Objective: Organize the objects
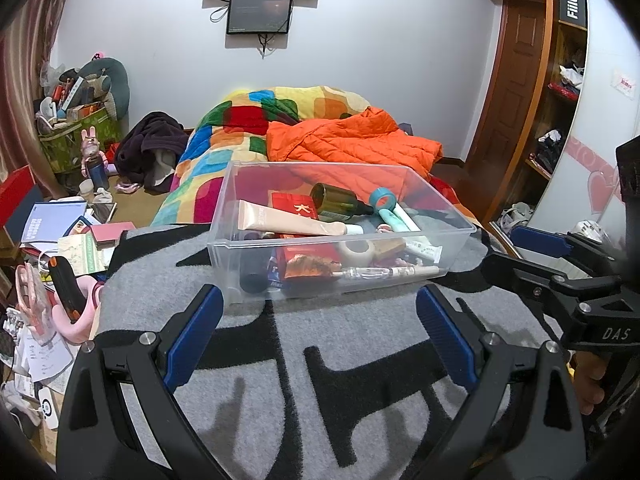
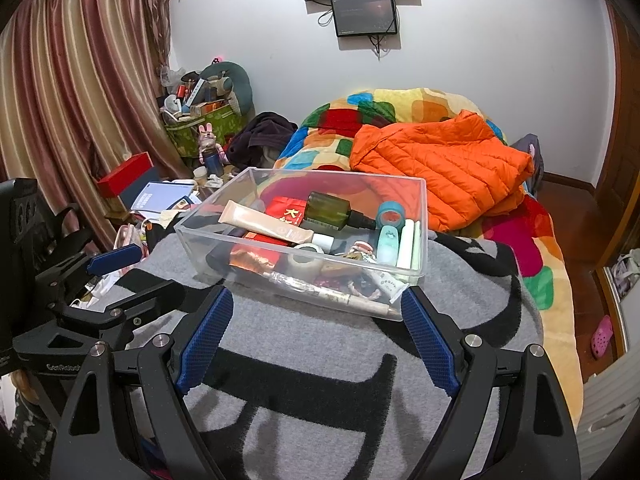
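A clear plastic bin [image 1: 434, 200] [image 2: 192, 246] sits on a grey and black blanket [image 1: 280, 360] [image 2: 320, 380] on the bed. It holds a beige tube [image 1: 280, 220] [image 2: 264, 222], a dark green bottle [image 1: 338, 200] [image 2: 332, 210], a red packet [image 1: 294, 208] [image 2: 286, 212], a teal tape roll [image 1: 383, 199] [image 2: 391, 214], a white tape roll [image 2: 306, 260] and other small items. My left gripper [image 1: 320, 304] is open and empty just in front of the bin. My right gripper [image 2: 318, 312] is open and empty at the bin's near edge.
An orange puffer jacket [image 1: 352, 140] [image 2: 440, 164] and a colourful quilt [image 1: 240, 128] [image 2: 536, 248] lie behind the bin. Papers, boxes and clutter [image 1: 60, 232] [image 2: 160, 196] crowd the left side. A wooden wardrobe [image 1: 532, 80] stands to the right.
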Available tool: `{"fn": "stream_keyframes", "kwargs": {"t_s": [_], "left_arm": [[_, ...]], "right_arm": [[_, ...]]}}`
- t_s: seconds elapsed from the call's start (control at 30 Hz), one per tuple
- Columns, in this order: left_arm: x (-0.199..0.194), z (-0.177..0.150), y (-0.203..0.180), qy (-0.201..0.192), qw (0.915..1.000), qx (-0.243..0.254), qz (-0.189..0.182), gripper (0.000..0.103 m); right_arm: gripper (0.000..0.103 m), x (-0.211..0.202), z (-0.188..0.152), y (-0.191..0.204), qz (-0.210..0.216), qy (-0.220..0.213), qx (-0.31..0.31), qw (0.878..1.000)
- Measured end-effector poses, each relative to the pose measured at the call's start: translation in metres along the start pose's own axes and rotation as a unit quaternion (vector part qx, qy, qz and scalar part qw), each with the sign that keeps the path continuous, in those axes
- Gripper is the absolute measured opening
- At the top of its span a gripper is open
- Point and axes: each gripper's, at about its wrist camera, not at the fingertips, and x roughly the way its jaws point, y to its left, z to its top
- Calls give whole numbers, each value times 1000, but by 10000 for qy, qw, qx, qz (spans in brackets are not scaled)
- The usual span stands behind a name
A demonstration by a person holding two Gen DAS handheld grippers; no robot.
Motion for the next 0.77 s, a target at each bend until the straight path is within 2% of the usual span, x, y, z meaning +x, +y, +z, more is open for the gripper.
{"fn": "stream_keyframes", "kwargs": {"t_s": [0.53,0.77], "left_arm": [[1,-2,-4,143,9997,6,-200,98],[-3,-1,-4,75,9998,-4,-193,98]], "right_arm": [[84,4,-4,3,33,119,40,9999],[84,5,-6,4,-7,164,32,9999]]}}
